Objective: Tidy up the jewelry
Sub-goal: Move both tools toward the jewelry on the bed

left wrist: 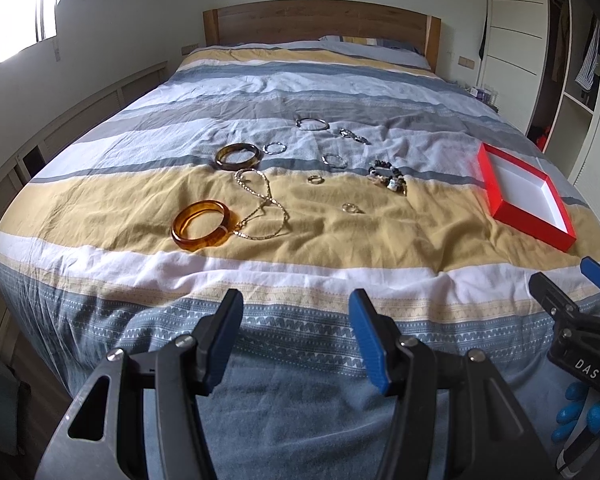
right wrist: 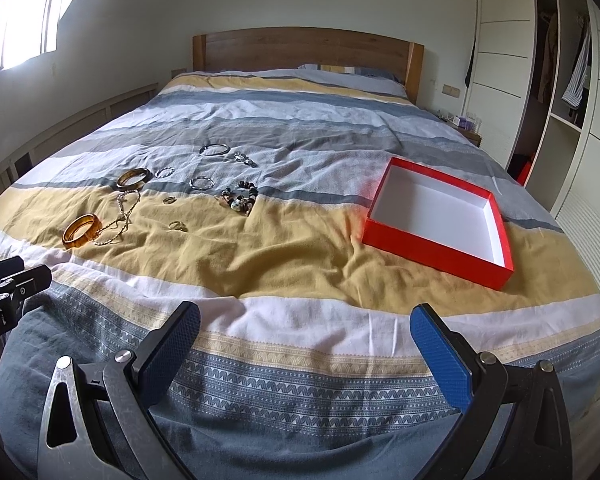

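Jewelry lies spread on the striped bed cover. An amber bangle [left wrist: 201,229] [right wrist: 81,231] lies nearest, touching a gold chain necklace [left wrist: 260,204] [right wrist: 121,218]. Behind are a dark brown bangle [left wrist: 238,156] [right wrist: 134,178], several silver bracelets [left wrist: 311,124] [right wrist: 214,149], small rings [left wrist: 350,208] [right wrist: 177,225] and a beaded bracelet [left wrist: 388,178] [right wrist: 240,198]. An empty red box [left wrist: 532,216] [right wrist: 436,250] with white inside sits at the right. My left gripper [left wrist: 296,312] is open and empty above the bed's foot. My right gripper [right wrist: 306,332] is open wide and empty, also at the foot.
A wooden headboard [left wrist: 320,20] and pillows stand at the far end. An open wardrobe [right wrist: 556,80] with hanging clothes is on the right. A window [left wrist: 16,28] and low wall panels are on the left. The right gripper's fingertips [left wrist: 556,292] show beside the left gripper.
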`<action>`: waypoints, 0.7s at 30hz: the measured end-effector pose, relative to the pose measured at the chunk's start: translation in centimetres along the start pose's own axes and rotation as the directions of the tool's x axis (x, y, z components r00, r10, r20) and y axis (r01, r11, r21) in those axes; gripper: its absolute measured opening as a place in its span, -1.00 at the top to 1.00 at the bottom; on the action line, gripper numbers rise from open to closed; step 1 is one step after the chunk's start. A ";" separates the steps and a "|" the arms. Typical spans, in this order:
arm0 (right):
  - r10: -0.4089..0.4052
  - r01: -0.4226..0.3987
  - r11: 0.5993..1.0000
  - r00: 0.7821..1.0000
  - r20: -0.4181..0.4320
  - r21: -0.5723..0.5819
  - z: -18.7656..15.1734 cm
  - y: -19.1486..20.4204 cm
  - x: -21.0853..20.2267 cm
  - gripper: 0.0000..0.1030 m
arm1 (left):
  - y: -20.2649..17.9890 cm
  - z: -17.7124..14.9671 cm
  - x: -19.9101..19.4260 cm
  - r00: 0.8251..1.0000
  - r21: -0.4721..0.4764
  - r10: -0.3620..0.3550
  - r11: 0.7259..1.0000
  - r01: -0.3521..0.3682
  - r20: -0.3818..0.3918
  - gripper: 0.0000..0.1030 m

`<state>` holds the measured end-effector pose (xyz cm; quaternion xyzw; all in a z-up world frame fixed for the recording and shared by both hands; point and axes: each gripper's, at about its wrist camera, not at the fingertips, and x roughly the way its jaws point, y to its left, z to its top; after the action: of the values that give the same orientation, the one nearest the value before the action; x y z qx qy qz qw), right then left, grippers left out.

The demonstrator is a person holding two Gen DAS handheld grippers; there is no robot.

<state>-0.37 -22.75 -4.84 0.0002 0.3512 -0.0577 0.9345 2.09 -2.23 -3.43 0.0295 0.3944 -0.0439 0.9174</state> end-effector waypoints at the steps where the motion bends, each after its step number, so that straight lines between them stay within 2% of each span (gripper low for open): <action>1: 0.000 0.000 1.000 1.000 0.000 0.000 0.0 0.0 0.0 -0.99 | 0.0 0.1 0.1 1.000 0.004 0.000 1.000 0.000 0.001 -0.03; 21: 0.052 -0.056 0.998 0.994 -0.098 -0.032 -0.1 1.5 3.3 -0.99 | 0.4 0.6 2.8 0.999 0.009 0.005 1.000 -0.004 -0.041 -0.03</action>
<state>2.20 -21.61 -7.12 -0.0039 0.3971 -0.0261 0.9174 4.51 -2.01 -5.03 0.0353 0.4128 -0.0430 0.9091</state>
